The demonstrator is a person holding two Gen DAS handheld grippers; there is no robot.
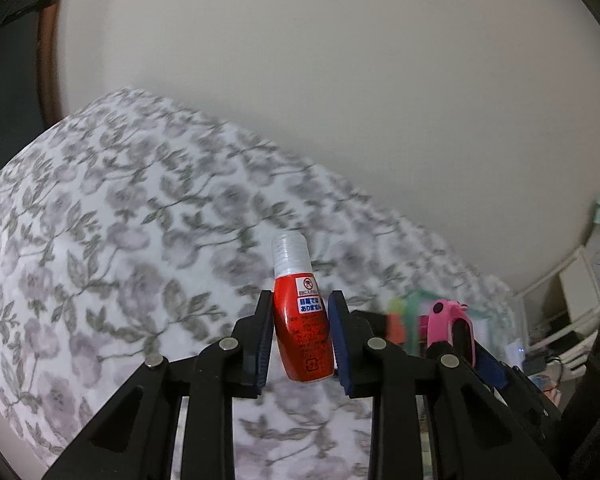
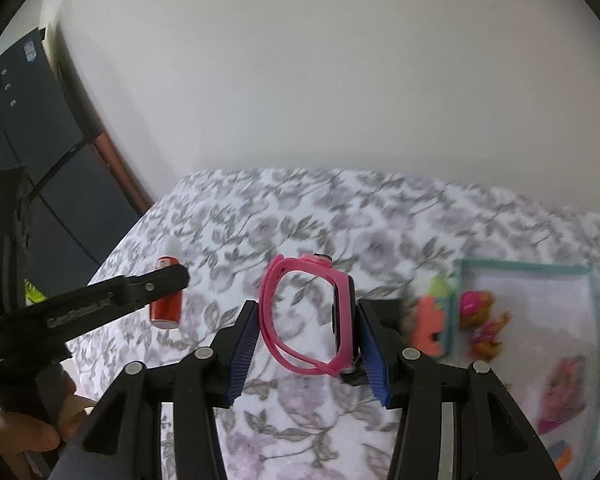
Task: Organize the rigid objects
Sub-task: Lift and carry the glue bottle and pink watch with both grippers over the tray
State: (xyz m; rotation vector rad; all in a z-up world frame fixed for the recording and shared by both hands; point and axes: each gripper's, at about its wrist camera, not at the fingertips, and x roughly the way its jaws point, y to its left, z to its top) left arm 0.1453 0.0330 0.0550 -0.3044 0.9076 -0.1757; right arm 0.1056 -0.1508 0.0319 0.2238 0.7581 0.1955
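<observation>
My left gripper [image 1: 300,320] is shut on a small red bottle [image 1: 303,332] with a white cap, held above the floral bedspread [image 1: 100,240]. The bottle also shows in the right wrist view [image 2: 166,300], between the left gripper's fingers [image 2: 156,286]. My right gripper [image 2: 306,328] is shut on a pink watch [image 2: 308,316] with a looped strap, held above the bedspread [image 2: 340,208]. The watch also shows in the left wrist view [image 1: 450,320], at the right.
A clear box with a teal rim [image 2: 532,320] lies on the bed at the right, with small pink and brown toys [image 2: 480,320] in it. An orange and green toy [image 2: 430,320] lies beside it. A dark cabinet [image 2: 16,120] stands at the left. White wall lies behind.
</observation>
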